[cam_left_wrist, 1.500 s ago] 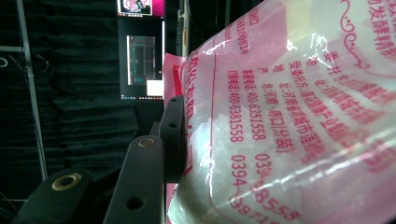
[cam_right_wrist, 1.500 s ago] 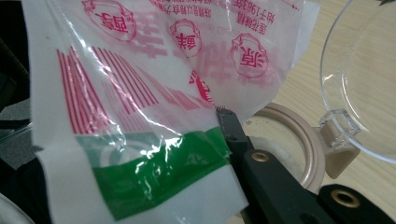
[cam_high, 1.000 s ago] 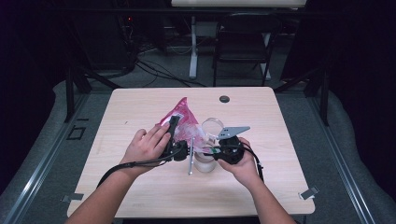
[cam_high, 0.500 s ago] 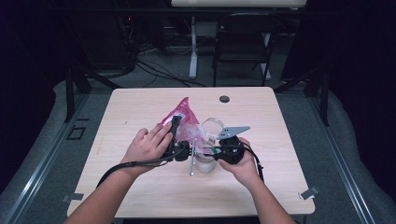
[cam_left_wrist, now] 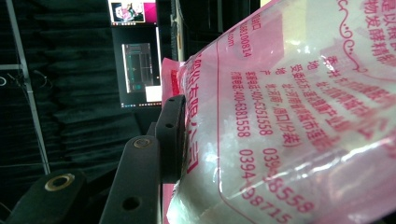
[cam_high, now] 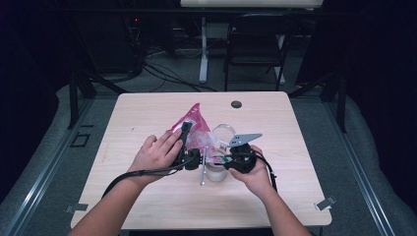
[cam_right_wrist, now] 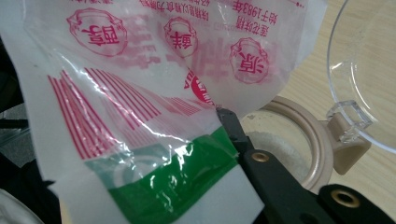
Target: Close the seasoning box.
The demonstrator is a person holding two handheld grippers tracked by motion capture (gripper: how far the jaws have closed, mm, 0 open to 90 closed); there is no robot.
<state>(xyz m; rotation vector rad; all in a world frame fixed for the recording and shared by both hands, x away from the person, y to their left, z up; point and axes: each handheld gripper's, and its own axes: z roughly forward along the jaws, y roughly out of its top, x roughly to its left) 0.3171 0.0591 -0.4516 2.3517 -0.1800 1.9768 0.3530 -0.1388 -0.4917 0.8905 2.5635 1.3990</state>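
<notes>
A pink and clear plastic bag (cam_high: 194, 126) with red print is held up over the middle of the table. My left gripper (cam_high: 185, 133) is shut on the bag's upper left side; in the left gripper view the bag (cam_left_wrist: 299, 116) presses against the one black jaw that shows. My right gripper (cam_high: 227, 160) is shut on the bag's lower corner (cam_right_wrist: 154, 140), which carries a green and white band. Below that corner stands an open jar (cam_right_wrist: 285, 140) with white powder in it. Its clear hinged lid (cam_right_wrist: 369, 65) is flipped back.
A thin metal rod or spoon handle (cam_high: 202, 172) leans at the jar (cam_high: 215, 171). A small dark round thing (cam_high: 236, 104) lies near the table's far edge. A chair and cables stand beyond the light wooden table (cam_high: 147, 196).
</notes>
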